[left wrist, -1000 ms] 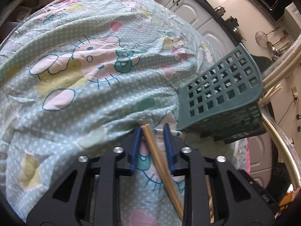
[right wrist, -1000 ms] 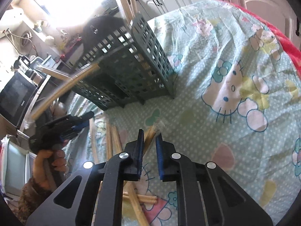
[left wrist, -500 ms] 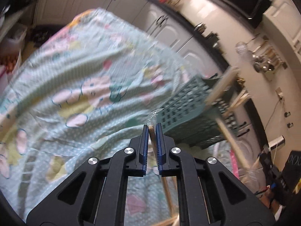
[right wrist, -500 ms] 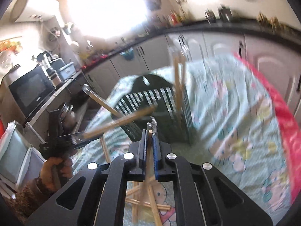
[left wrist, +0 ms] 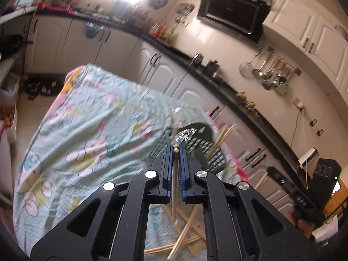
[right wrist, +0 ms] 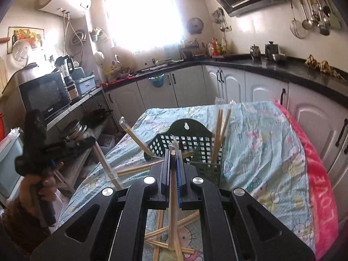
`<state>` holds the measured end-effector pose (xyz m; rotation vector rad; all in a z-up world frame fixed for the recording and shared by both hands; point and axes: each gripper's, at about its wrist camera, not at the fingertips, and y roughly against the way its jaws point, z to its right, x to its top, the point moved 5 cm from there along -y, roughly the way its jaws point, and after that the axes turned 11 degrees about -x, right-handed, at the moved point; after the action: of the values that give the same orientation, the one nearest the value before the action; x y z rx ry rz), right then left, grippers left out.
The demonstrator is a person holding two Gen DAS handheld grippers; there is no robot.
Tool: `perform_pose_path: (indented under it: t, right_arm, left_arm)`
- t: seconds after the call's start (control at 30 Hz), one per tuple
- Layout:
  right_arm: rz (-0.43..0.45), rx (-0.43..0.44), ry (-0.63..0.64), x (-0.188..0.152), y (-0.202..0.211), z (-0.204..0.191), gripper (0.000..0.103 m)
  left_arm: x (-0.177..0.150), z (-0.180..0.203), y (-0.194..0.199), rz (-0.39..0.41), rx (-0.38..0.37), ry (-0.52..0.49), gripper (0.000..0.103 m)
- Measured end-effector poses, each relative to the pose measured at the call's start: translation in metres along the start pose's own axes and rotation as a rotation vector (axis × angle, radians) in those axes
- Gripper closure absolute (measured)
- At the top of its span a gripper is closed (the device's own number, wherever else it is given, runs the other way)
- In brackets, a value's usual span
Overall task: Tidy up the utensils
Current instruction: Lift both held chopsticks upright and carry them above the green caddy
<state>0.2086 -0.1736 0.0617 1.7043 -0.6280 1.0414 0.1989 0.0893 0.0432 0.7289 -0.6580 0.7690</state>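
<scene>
My left gripper point(left wrist: 176, 150) is shut on a wrapped pair of wooden chopsticks point(left wrist: 174, 187), held upright above the table. My right gripper point(right wrist: 173, 152) is shut on another wrapped pair of chopsticks point(right wrist: 173, 204), also lifted. A dark green slotted utensil basket point(right wrist: 187, 143) stands on the Hello Kitty cloth just beyond both grippers, with several chopstick pairs point(right wrist: 219, 134) leaning in it. It also shows in the left wrist view point(left wrist: 202, 145). Several loose chopsticks point(right wrist: 171, 239) lie crossed on the cloth below the grippers. The left gripper shows in the right wrist view point(right wrist: 50, 150), held in a hand.
The table is covered by a light blue Hello Kitty cloth point(right wrist: 261, 148) over a red blanket edge point(right wrist: 319, 187). White kitchen cabinets point(right wrist: 228, 84) and a black counter run behind. A microwave point(right wrist: 45, 95) sits on a shelf at left.
Both grippers closed on chopstick pairs lying on the cloth and lifted them up, tilting the views from the tablecloth toward the kitchen. The basket now sits below and ahead.
</scene>
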Motion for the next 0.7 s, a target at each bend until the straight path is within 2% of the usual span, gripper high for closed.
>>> perform_pose_path:
  t: [0.1,0.27,0.43,0.7]
  right_arm:
    - [0.028,-0.001,0.017,0.008,0.005,-0.005,0.098]
    - [0.072,0.002,0.04,0.026,0.01,-0.01,0.098]
    - [0.133,0.009,0.066,0.053,0.018,-0.018,0.098]
    - [0.258,-0.001,0.117,0.097,0.027,-0.03,0.098]
  left_arm:
    - [0.012,0.018,0.008,0.033,0.005,-0.057,0.1]
    - [0.029,0.037,0.019,0.069,-0.016,-0.094,0.1]
    - [0.05,0.055,0.025,0.092,-0.068,-0.106,0.1]
    - [0.084,0.086,0.025,0.166,-0.069,-0.178,0.1]
